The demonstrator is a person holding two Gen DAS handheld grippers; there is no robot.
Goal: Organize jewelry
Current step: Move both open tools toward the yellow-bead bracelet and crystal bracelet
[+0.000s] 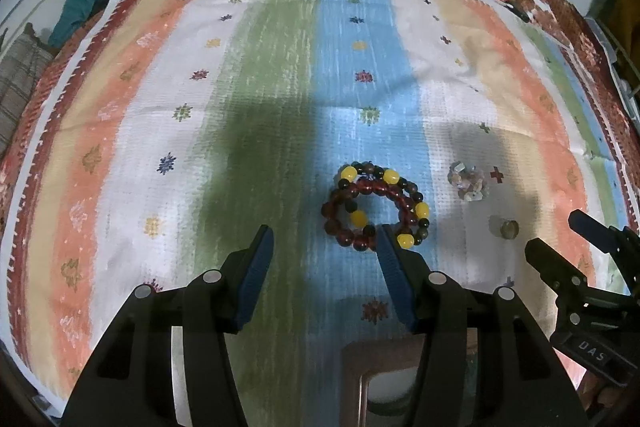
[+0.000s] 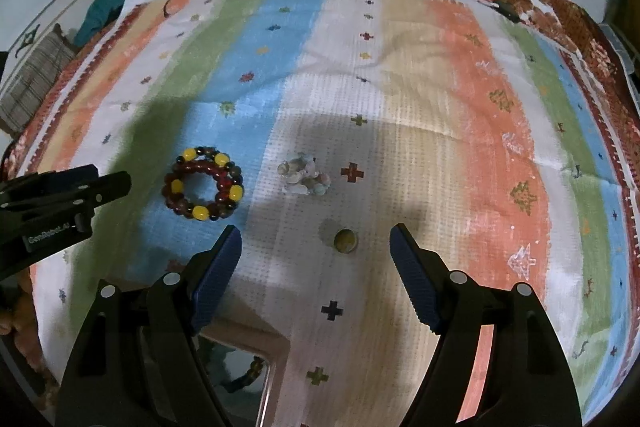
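Striped cloth [image 2: 400, 99] carries everything. Both the left gripper [image 1: 324, 241] and right gripper [image 2: 316, 241] are held apart, empty. The small ring [image 2: 346, 241], right of the stacked bracelets [image 2: 204, 187], could be nudged away or cloth pinched instead.

Far striped woven cloth [image 1: 280, 67] open for passage, stacked dark-red and yellow bead bracelets [image 1: 374, 209] obstructing near centre, pale shell cluster [image 2: 304, 175] and small round ring [image 2: 346, 241] beside, separate.
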